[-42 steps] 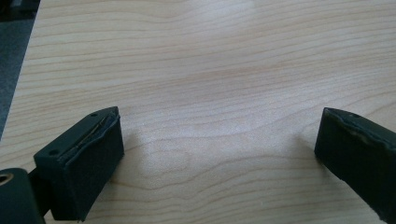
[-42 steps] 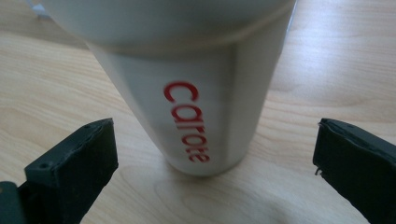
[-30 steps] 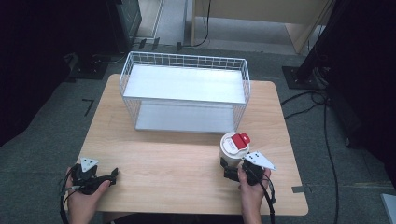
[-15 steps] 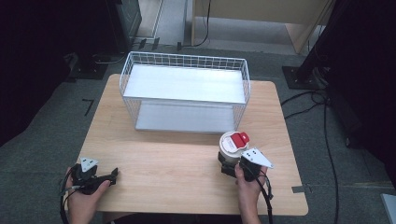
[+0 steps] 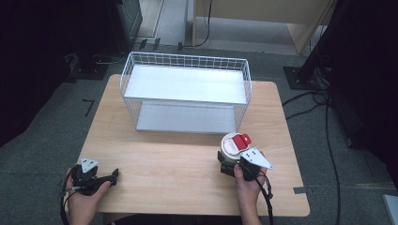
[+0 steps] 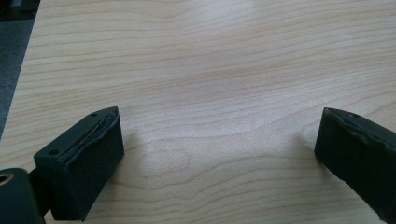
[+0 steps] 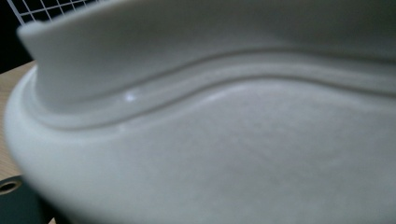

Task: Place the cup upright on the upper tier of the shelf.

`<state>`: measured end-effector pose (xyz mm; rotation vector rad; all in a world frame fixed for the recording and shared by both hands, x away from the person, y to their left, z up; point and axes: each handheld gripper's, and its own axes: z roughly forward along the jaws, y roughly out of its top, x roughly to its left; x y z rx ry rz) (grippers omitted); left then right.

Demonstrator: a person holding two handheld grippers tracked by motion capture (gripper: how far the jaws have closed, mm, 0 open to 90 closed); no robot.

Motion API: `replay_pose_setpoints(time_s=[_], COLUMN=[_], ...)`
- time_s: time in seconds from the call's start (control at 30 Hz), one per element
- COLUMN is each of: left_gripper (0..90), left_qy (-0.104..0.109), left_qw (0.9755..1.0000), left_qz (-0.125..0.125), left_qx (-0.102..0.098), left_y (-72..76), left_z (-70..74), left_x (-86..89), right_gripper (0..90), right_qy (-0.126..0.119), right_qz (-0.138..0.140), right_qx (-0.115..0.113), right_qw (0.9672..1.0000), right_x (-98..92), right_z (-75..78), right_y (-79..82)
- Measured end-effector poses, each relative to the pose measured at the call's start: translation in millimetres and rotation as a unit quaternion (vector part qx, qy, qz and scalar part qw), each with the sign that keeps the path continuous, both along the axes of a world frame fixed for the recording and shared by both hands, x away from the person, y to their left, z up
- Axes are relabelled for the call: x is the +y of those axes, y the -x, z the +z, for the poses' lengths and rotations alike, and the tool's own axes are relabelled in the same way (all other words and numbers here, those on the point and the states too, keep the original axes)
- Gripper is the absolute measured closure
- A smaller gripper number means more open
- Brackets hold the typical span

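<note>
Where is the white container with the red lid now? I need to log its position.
In the high view the container stands near the table's front right, at the right gripper, just before the wire basket's right corner.

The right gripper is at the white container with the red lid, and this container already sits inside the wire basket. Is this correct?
Not quite. The high view shows the white container on the table, in front of the wire basket, not inside it. The right gripper is indeed at it.

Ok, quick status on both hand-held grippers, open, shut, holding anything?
Left hand-held gripper: open, jaws wide apart over bare table, holding nothing.
Right hand-held gripper: at the white cup with the red lid; whether it is shut on it cannot be told.
</note>
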<state>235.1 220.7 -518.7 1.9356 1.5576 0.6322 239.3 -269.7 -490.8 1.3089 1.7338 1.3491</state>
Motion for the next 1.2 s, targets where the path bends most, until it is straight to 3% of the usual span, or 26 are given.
replay_pose_setpoints(time_s=[0.33,0.4,0.67,1.2], left_gripper=[1.6,1.6,1.6,1.6], left_qy=[0.001,0.001,0.0,0.0], left_qw=[1.0,1.0,1.0,1.0], left_qz=[0.001,0.0,0.0,0.0], left_qx=[-0.001,-0.001,0.0,0.0], left_y=[-0.1,-0.1,0.0,0.0], left_z=[-0.2,-0.1,0.0,0.0], left_x=[-0.2,-0.1,0.0,0.0], right_gripper=[5.3,5.2,5.3,5.3], right_qy=[0.003,-0.011,-0.016,-0.029], right_qz=[0.008,0.01,0.013,0.036], right_qx=[-0.021,-0.023,-0.044,-0.087], right_qw=[0.9997,0.9996,0.9988,0.9951], right_x=[0.9,1.2,4.0,20.3], right_z=[-1.1,-0.7,8.0,50.0], right_y=[4.3,6.0,8.4,4.4])
